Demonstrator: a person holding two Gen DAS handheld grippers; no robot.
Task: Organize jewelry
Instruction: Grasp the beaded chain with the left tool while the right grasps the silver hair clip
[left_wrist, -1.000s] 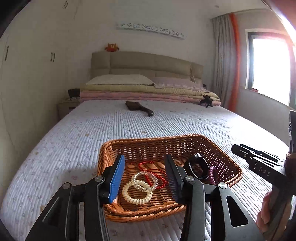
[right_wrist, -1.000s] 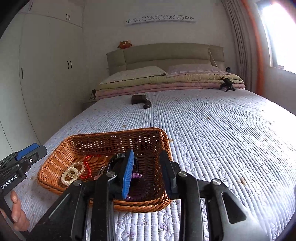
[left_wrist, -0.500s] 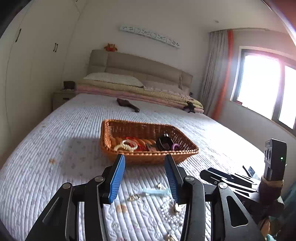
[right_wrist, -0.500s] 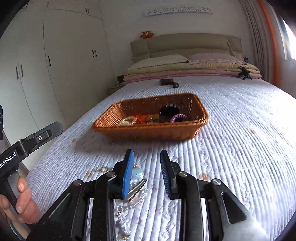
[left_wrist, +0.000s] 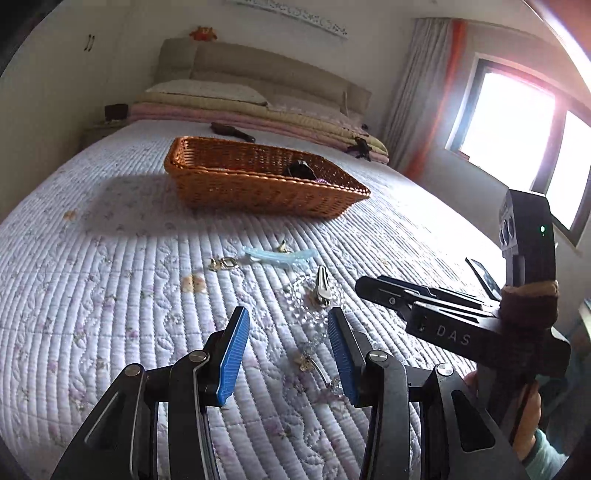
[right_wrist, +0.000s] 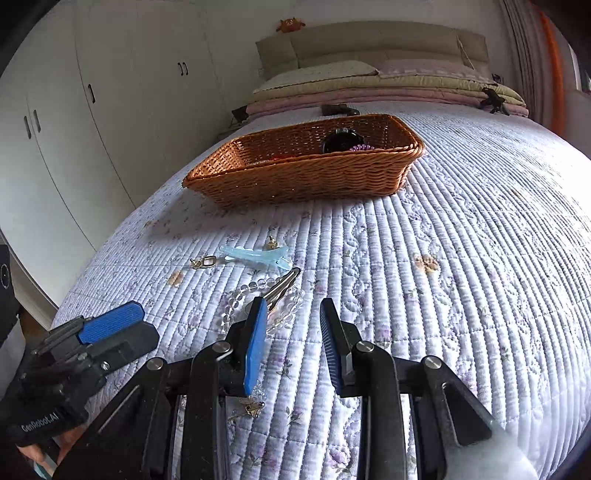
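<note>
On the quilted lilac bed (right_wrist: 461, 229), with the woven wicker basket (right_wrist: 306, 177) far off, both the left gripper (left_wrist: 288, 350) and right gripper (right_wrist: 291, 339) hang spread and empty near the clear bead bracelet (right_wrist: 236, 299) and silver hair clip (right_wrist: 282, 286), so the next pick seemingly needs a low pinch.

A wicker basket (right_wrist: 303, 177) stood on the bed (right_wrist: 480, 258), toward the headboard end, with a watch (right_wrist: 341, 140) and a coiled hair tie (right_wrist: 361, 147) inside it. Nearer the foot edge, loose pieces lay on the quilt: a hair clip (right_wrist: 255, 256) closest to the basket, an earring (right_wrist: 271, 242) just behind it, a small clasp (right_wrist: 205, 262) to its left. A snap clip (right_wrist: 282, 288) lay on a bead bracelet (right_wrist: 236, 299) nearer still. The left claw (left_wrist: 286, 354) and right claw (right_wrist: 291, 343) hung over the foot end, the left one to the left of the right.
</note>
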